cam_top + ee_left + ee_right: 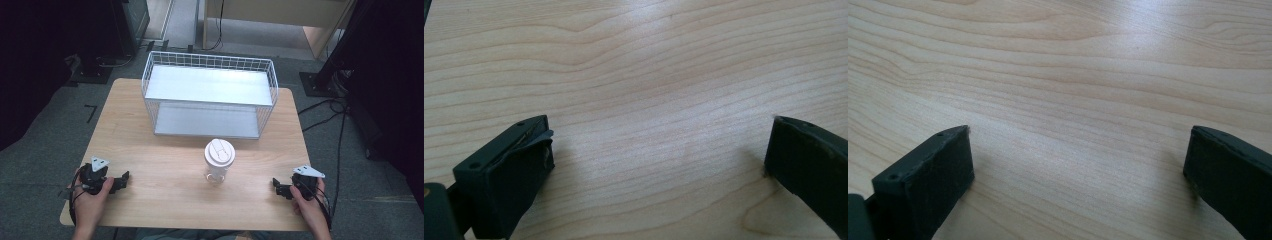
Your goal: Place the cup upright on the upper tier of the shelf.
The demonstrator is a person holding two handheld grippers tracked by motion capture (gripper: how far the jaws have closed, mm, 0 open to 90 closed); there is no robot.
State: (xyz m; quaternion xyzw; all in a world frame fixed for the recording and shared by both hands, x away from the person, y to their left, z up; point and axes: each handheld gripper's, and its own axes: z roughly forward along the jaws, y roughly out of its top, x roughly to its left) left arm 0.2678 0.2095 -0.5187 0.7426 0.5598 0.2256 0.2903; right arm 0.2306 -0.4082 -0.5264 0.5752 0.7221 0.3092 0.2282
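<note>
Cup (219, 160), clear with white lid, stands upright at table (165, 200) centre, just in front of the white wire basket (210, 95). My left gripper (121, 180) rests at the near left, jaws spread wide, nothing between them. My right gripper (278, 188) rests at the near right, likewise released. Both well apart from the cup.

Left hand-held gripper (120, 180) black, grey three-cornered plate on top, black cable trailing, right hand-held gripper (278, 187) alike, blocky screw-holed jaws
</note>
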